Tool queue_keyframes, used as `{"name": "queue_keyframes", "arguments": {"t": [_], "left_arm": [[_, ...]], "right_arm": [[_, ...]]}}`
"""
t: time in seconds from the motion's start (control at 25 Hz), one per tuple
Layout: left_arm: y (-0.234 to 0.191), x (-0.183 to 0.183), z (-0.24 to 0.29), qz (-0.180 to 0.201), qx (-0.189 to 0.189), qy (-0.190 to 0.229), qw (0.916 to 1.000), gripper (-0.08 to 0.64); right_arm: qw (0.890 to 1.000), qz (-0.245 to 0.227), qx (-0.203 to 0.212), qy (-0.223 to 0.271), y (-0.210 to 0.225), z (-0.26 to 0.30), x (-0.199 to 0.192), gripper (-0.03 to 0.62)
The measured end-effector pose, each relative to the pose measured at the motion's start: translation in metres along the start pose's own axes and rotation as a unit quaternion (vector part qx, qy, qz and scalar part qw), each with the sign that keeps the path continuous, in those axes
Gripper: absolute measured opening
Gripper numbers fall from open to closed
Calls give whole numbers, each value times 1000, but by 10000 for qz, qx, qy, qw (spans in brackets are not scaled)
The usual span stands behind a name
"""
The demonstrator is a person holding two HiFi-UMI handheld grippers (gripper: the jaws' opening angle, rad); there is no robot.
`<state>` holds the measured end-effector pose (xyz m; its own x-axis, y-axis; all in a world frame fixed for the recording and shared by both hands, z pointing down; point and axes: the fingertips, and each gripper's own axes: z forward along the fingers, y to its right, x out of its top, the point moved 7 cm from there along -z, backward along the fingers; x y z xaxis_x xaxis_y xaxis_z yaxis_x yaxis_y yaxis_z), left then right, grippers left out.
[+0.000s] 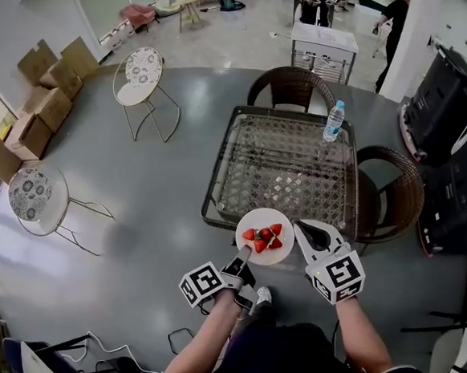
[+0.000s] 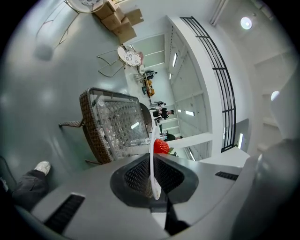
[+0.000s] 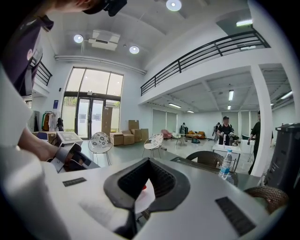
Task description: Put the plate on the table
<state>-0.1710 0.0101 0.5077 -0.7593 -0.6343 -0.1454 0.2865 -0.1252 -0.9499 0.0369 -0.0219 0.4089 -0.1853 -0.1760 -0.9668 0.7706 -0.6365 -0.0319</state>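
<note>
White and round, the plate [image 1: 260, 219] was up in the air at the near edge of the table [image 1: 215, 193], with red strawberries [image 1: 263, 238] on it. The left gripper [image 1: 242, 258] was turned on its side. Its jaws were squeezed tight on the plate's rim, one above and one below. The right gripper [image 1: 299, 228] was just beside the other side of the plate. Its jaws looked closed with nothing in them, and the plate only showed under them.

I think the carrying was nearly over and the putting down came next. The plate needed to go forward over the glass top and down flat, slowly, so the berries would not roll off. Then the left jaws needed to let go. A water bottle [image 1: 334, 121] stood at the far side, out of the way.
</note>
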Motion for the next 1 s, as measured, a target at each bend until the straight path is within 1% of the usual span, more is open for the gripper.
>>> {"name": "queue_keyframes", "arguments": {"t": [0.24, 0.44, 0.56, 0.68, 1.0], "left_arm": [[-8, 30, 20, -111, 38, -185, 9998, 17], [-12, 39, 39, -208, 51, -246, 9995, 17], [-17, 42, 48, -335, 103, -260, 9990, 17], [-23, 49, 56, -406, 153, -227, 9988, 17], [-49, 59, 84, -375, 358, -161, 9985, 17]], "right_arm": [[9997, 110, -132, -154, 11, 33, 0, 5], [9992, 187, -172, -293, 26, 48, -5, 5], [9988, 234, -171, -405, 32, 54, -9, 5], [9984, 284, -136, -471, 37, 65, -14, 5], [9974, 333, 66, -634, 52, 91, -30, 5]]}}
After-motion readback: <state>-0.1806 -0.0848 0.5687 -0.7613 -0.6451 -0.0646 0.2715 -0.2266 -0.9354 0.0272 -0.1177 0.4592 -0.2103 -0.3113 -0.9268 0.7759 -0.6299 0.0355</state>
